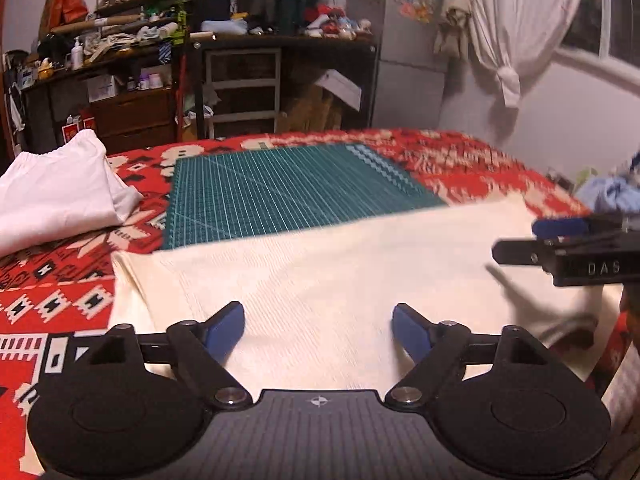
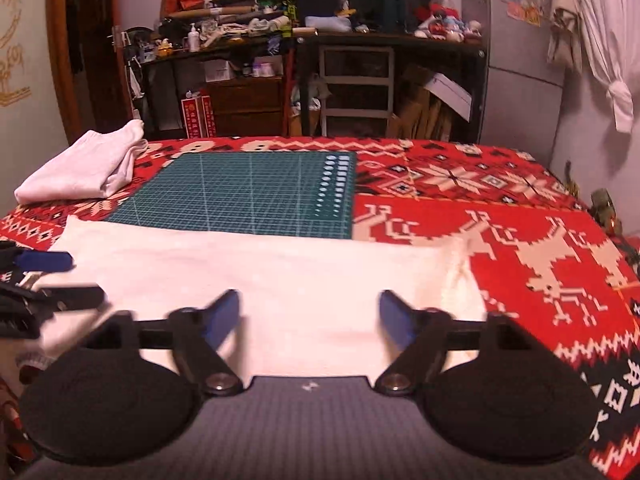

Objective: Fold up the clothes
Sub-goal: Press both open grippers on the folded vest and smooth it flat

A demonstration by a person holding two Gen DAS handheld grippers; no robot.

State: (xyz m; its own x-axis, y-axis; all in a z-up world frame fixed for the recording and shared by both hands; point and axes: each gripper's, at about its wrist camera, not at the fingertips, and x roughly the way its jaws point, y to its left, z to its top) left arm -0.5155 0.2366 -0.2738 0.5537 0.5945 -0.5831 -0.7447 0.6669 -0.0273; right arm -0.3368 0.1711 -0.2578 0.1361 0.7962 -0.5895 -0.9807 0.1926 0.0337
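A cream garment point(image 1: 340, 272) lies flat across the near part of the table, folded into a wide band; it shows too as the cream garment point(image 2: 260, 276) in the right wrist view. My left gripper point(image 1: 318, 330) hangs just above its near part, open, with nothing between the blue pads. My right gripper point(image 2: 310, 318) is open as well, above the same cloth and empty. Each gripper shows at the edge of the other's view: the right gripper point(image 1: 520, 240) at the right edge, the left gripper point(image 2: 84, 278) at the left edge.
A folded white garment point(image 1: 60, 196) sits at the far left of the table. A green cutting mat point(image 1: 280, 192) lies beyond the cream cloth on the red patterned tablecloth point(image 2: 520, 248). A blue cloth point(image 1: 612, 196) sits at the right edge. Cluttered shelves point(image 2: 280, 60) stand behind the table.
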